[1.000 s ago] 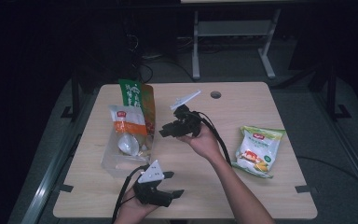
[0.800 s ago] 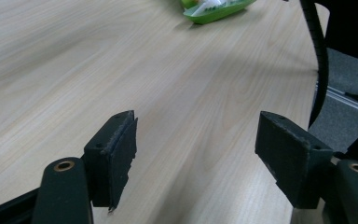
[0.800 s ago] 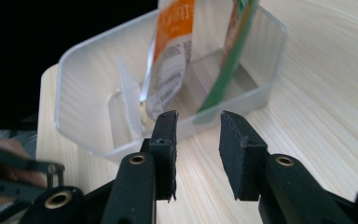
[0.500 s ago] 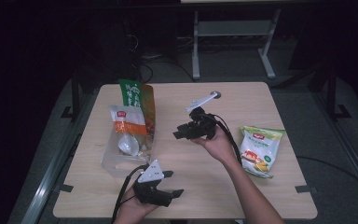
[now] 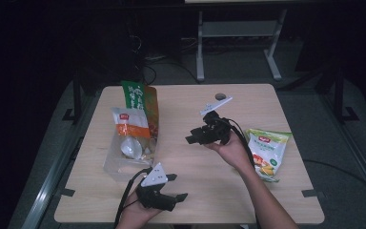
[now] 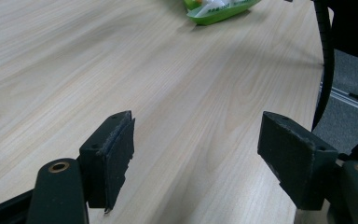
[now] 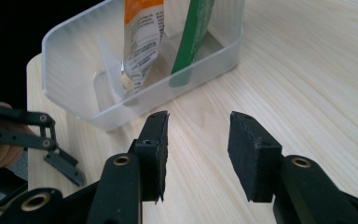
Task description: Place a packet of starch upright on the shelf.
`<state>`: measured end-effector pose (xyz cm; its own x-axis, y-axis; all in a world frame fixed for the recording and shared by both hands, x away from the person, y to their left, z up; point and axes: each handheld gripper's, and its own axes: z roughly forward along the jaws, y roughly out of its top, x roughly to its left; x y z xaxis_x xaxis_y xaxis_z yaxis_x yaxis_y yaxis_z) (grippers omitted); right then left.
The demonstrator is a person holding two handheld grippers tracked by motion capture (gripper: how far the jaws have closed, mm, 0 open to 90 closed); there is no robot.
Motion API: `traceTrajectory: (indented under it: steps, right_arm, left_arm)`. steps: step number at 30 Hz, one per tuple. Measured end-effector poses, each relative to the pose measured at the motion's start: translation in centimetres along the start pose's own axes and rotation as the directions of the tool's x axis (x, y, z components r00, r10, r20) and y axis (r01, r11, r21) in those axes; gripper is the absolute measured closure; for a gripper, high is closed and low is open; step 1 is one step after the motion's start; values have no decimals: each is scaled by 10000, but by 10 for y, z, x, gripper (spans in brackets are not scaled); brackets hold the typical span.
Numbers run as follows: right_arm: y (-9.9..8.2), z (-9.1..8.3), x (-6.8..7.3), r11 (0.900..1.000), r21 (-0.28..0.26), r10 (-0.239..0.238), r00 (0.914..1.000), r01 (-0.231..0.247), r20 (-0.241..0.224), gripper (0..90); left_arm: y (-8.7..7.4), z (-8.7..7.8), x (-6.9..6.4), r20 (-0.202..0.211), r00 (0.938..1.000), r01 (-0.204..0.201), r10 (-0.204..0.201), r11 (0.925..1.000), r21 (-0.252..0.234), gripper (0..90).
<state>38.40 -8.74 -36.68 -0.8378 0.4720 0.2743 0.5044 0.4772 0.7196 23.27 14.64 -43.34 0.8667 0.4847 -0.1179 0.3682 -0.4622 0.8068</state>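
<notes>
A clear plastic bin (image 5: 124, 164) stands at the table's left and holds an orange-and-white snack bag (image 5: 131, 126) and a green bag (image 5: 136, 98). My right gripper (image 5: 194, 139) hovers over the table's middle and points left at the bin; its jaws have just been opening, and nothing is between them (image 7: 198, 154). In the right gripper view the bin (image 7: 70, 100) lies just beyond the jaws. My left gripper (image 5: 177, 187) rests near the front edge, open and empty (image 6: 196, 156). A green-and-yellow snack bag (image 5: 267, 152) lies flat at the right.
The wooden table (image 5: 186, 100) has a small round hole (image 5: 220, 96) near its far edge. The right gripper's cable (image 6: 326, 60) hangs past the table's edge. A metal stand (image 5: 238, 33) is on the floor behind the table.
My right gripper has moved to the right, away from the bin, and its jaws stand wider apart. The left gripper has stayed where it was.
</notes>
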Motion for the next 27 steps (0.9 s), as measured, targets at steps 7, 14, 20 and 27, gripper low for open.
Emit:
traceTrajectory:
  steps: [7,14,20,27]
  right_arm:
    - [-10,-10,-3,9999,119,90,9997,-93,234,538]
    - [-19,-23,-7,9996,139,226,9988,-232,431,516]
    - [-28,-32,-9,9994,169,285,9974,-297,666,507]
    - [-38,-38,-17,9985,82,524,9951,-533,838,492]
  left_arm:
    - [0,0,1,16,10000,-57,57,10000,-25,260]
    - [1,-2,2,-7,10000,-42,42,9999,-149,258]
    - [1,-2,2,95,9999,106,-104,9999,-133,258]
    - [1,-3,3,150,9997,179,-177,9998,-134,258]
